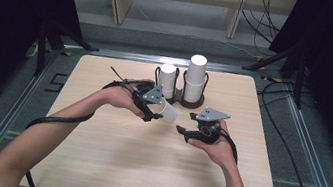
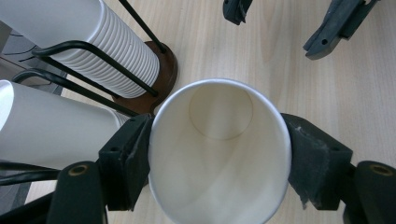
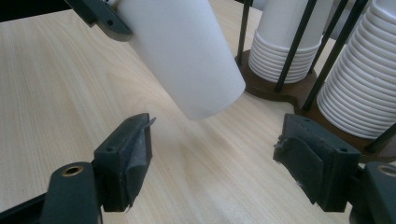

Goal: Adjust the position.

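Observation:
My left gripper [image 1: 155, 108] is shut on a white paper cup [image 1: 168, 112] and holds it tilted above the wooden table [image 1: 109, 155]. In the left gripper view the cup [image 2: 219, 154] shows its open mouth, and both black pads [image 2: 130, 158] press on its rim. My right gripper [image 1: 188, 124] stands open just right of the cup and points at it. In the right gripper view the cup's closed bottom end [image 3: 187, 56] hangs above and ahead of the gap between the pads [image 3: 133, 156], apart from them. Nothing is between the right jaws.
A brown-based wire cup holder [image 1: 191, 101] stands at the table's far middle. It carries a shorter stack of white cups [image 1: 167, 79] and a taller one [image 1: 196, 75]. Both stacks [image 3: 285, 42] are close behind the held cup. Black cables trail from both grippers.

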Tool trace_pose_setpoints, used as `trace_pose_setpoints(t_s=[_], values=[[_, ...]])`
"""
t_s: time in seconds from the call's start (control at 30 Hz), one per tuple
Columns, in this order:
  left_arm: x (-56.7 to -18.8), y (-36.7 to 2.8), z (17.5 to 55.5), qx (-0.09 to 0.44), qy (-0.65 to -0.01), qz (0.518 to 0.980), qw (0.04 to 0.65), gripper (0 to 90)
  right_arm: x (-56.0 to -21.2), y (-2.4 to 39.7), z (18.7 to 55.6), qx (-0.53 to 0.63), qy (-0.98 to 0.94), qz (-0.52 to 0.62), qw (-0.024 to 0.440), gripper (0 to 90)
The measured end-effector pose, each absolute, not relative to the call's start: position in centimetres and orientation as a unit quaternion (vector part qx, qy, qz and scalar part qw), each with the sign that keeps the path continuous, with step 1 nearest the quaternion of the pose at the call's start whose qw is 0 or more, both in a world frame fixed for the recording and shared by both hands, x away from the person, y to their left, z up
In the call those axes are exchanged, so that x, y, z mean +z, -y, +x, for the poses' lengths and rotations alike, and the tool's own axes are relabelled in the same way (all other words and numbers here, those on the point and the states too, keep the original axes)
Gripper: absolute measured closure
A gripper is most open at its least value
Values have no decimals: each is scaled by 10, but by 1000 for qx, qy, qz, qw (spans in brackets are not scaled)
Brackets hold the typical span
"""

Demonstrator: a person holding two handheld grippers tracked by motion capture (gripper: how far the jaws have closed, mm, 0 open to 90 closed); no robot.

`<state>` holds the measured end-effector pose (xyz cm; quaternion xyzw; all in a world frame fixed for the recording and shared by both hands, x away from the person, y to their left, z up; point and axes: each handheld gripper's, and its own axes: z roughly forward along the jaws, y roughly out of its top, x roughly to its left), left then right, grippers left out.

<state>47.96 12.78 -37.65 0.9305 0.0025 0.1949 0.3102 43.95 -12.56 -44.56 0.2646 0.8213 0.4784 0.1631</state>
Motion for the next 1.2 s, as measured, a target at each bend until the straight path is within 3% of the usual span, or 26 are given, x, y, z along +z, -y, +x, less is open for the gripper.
trace_pose_setpoints(t_s=[1.2], values=[[-366,-124,479,162,36,955,246,285,-448,114,437,481,-827,245,157,258]])
